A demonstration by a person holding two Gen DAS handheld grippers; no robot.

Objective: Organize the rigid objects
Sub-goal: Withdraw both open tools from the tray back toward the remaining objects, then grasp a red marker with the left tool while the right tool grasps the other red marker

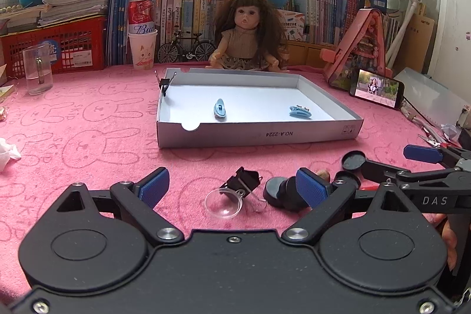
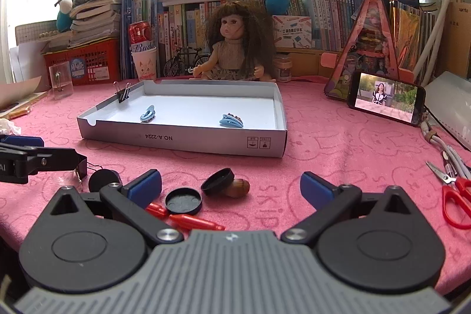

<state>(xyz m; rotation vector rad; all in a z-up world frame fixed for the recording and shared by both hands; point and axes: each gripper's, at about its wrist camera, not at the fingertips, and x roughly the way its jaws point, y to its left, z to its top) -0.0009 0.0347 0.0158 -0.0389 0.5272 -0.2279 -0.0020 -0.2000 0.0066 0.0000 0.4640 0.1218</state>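
Left gripper (image 1: 234, 188) and right gripper (image 2: 231, 186): jaws wide, empty. Risk: clear dome (image 1: 223, 203) touching binder clip (image 1: 243, 178); closing on either may drag both.

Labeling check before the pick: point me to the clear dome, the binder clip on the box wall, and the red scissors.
clear dome (image 1: 223, 203): left wrist view, centre of the transparent bowl.
binder clip (image 2: 124, 98): right wrist view, black body clamped on the box wall.
red scissors (image 2: 454, 203): right wrist view, red handle loop.
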